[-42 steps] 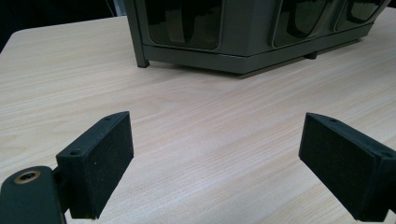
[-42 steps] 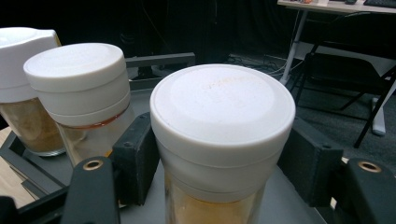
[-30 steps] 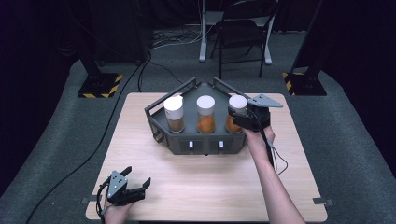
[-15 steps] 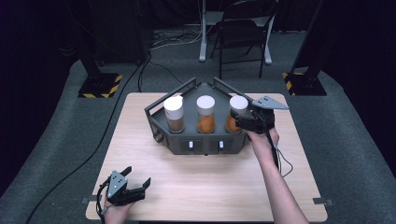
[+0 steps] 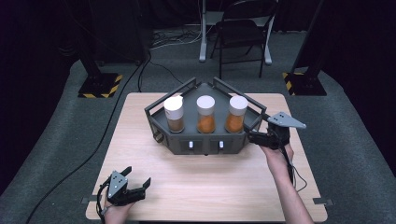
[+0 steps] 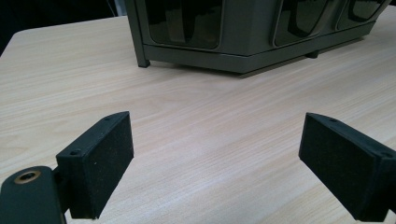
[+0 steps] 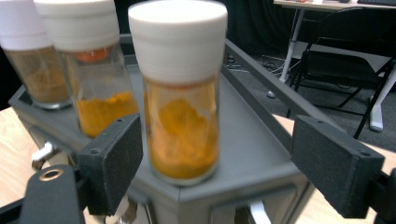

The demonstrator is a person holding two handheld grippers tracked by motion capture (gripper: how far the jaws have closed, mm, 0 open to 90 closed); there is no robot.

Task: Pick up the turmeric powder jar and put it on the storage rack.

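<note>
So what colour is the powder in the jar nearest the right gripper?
Orange-yellow, in the jar, best seen in the right gripper view.

No text, label or number can be read anywhere — none.

High view: your tabletop [image 5: 205, 186] is evenly lit from above, and everything around it drops to near black. Shadows are soft and short, tucked under the grey rack [image 5: 201, 140]; there is no hard glare on the wood. The picture is a bit soft and grainy overall.

Left gripper view: bright and clean, with sharp wood grain. The dark rack panels [image 6: 182, 23] carry glossy reflections. The tongs at the bottom edge look wide and stretched.

Right gripper view: the nearest jar [image 7: 180, 93] is blurred, and its white lid [image 7: 177, 32] is close to blown out. The background chair [image 7: 345, 42] is out of focus.
</note>
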